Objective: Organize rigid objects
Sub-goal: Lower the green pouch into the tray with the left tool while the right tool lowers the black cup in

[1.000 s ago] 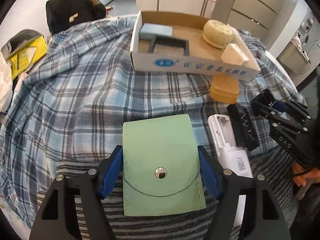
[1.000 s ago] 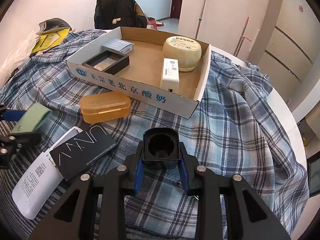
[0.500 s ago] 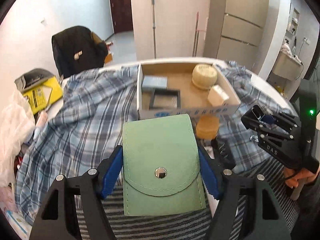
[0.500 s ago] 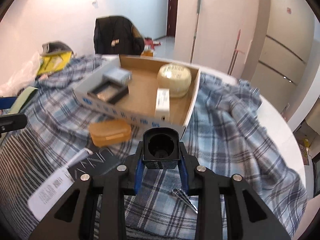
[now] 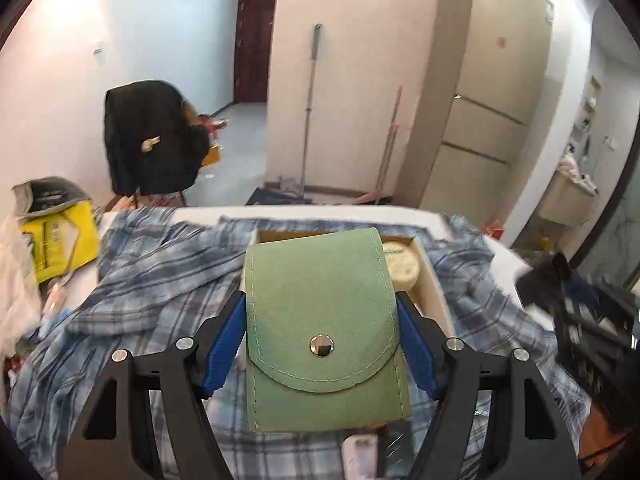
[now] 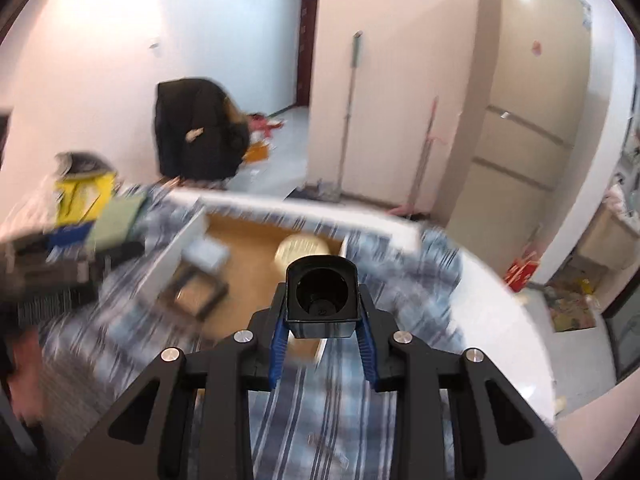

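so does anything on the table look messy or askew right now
The blue plaid cloth is rumpled and bunched on the left, leaving bare white table at the far edge. The cardboard box sits at an angle in the right wrist view. Nothing looks spilled or damaged.

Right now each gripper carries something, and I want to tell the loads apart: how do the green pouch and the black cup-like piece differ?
The green pouch is flat and soft-looking, closed by a flap with a metal snap; the black cup-like piece is rigid, boxy and open-mouthed. The pouch spans wider than its left gripper; the black piece sits compactly in the right gripper. Both are clamped and lifted.
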`<state>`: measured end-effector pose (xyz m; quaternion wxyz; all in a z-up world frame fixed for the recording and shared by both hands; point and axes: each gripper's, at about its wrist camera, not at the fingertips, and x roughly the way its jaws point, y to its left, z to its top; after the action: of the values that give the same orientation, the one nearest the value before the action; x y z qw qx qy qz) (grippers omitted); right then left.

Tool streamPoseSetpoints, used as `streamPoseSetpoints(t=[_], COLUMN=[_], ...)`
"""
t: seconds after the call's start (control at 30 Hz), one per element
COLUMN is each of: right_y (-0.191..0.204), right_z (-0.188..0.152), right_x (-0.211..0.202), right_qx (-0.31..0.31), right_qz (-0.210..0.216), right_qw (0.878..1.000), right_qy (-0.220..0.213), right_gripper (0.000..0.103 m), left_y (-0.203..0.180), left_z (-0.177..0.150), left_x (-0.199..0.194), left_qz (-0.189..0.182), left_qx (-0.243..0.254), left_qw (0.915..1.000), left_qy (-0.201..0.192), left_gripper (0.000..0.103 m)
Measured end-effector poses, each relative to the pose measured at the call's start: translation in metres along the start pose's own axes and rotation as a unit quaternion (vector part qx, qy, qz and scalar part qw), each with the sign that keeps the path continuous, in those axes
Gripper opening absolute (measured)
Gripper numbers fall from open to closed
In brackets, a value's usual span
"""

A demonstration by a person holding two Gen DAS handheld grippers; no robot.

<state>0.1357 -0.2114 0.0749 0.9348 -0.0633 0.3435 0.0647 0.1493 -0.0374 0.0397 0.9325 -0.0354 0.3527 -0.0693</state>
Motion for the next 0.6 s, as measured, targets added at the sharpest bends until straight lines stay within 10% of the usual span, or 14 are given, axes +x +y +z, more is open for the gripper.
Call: streamPoseSetpoints(t=[0.23, 0.6], right_y=[0.005, 0.009], right_z=[0.050, 0.020], right_x=[0.033, 0.085], right_qx=[0.070, 0.057], right_qz=[0.011, 0.009], right_qw=[0.997, 0.997], right_qy=[-0.004, 0.048], right_gripper=[0.029, 0.029], left_y=[0.003, 0.021], left_z=[0.022, -0.027], left_x=[0.048, 0.134], left_qz=[0.022, 0.016], left_qx=[0.014, 0.018], left_qw=[0.9996, 0.9967], left_qy=[-0.005, 0.078], left_gripper=[0.074, 0.074])
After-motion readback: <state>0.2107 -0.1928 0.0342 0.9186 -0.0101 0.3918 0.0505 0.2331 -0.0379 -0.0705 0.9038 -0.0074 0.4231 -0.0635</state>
